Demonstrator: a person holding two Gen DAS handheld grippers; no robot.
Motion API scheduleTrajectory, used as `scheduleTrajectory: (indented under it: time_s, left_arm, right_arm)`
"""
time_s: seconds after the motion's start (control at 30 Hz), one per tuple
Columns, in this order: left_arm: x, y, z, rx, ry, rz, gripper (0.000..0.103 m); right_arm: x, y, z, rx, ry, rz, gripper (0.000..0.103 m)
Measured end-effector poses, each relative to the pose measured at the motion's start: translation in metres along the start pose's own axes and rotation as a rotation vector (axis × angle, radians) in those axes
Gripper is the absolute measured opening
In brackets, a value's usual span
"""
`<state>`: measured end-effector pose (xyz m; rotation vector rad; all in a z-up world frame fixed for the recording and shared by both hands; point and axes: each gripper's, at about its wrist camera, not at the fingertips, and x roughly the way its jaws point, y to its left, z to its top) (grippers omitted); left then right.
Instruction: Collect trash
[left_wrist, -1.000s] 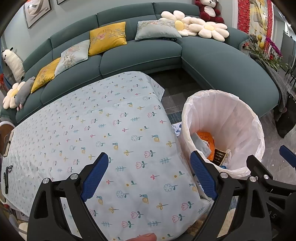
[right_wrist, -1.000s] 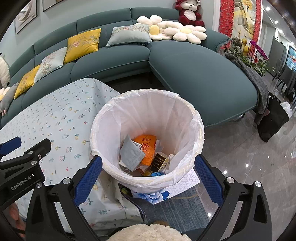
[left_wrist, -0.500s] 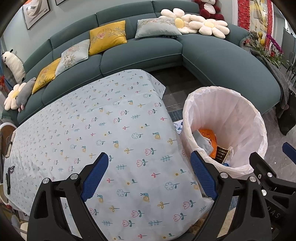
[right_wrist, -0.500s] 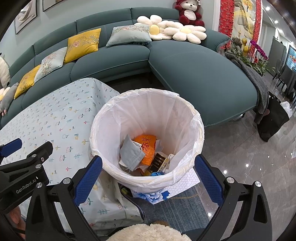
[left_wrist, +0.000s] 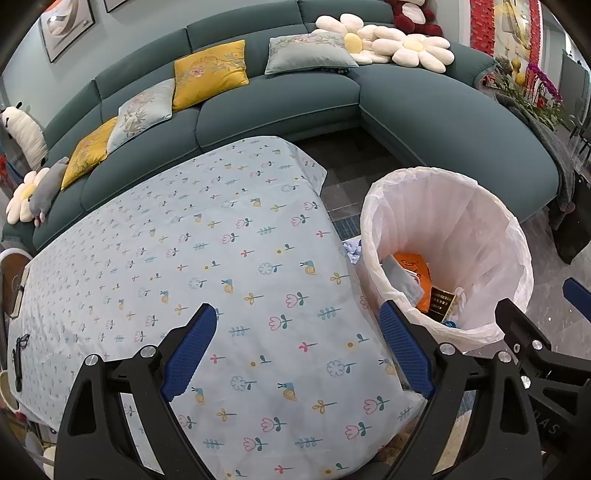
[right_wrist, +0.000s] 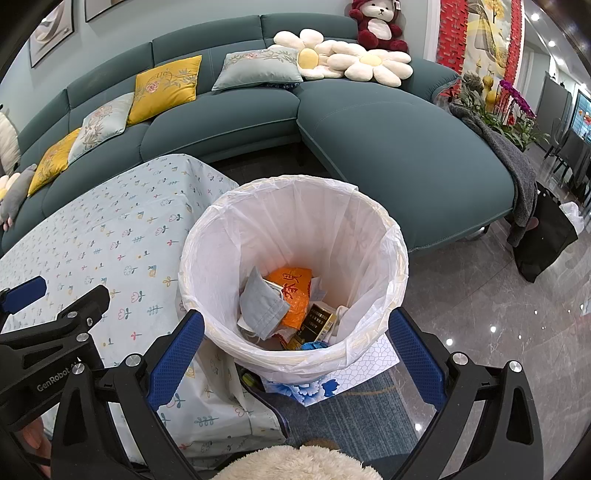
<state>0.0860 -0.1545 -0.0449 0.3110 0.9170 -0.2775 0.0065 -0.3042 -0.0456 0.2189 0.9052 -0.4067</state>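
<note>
A bin with a white liner (right_wrist: 369, 236) (left_wrist: 480, 206) stands on the floor by the table's right end. Inside lie an orange wrapper (right_wrist: 291, 295), a grey face mask (right_wrist: 260, 302), a black and gold box (right_wrist: 314, 325) and a bit of blue scrap (right_wrist: 314, 345). My right gripper (right_wrist: 295, 347) hangs wide open above the bin's near rim, nothing between its blue pads. My left gripper (left_wrist: 295, 347) is open and bare over the flowered tablecloth (left_wrist: 184, 258), left of the bin. No trash shows on the cloth.
A teal corner sofa (right_wrist: 388, 140) with yellow and grey cushions curves behind the table and bin. A blue and white sheet (right_wrist: 343, 380) lies under the bin on a blue rug. A black bag (right_wrist: 543, 240) leans at the sofa's right end. A fluffy cream thing (right_wrist: 295, 461) sits nearest below.
The left wrist view shifted slightly, with a fingertip at its bottom edge gone from sight. The right gripper and the bin's contents stay as they were.
</note>
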Motion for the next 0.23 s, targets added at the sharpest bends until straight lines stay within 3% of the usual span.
scheduleTrajectory:
  time_s: [0.23]
  left_arm:
    - [0.0012,-0.0019,0.0010,0.009,-0.001,-0.018,0.086]
  right_arm:
    - [-0.0007,-0.0005,-0.0008,0.003,-0.002,-0.002,0.096]
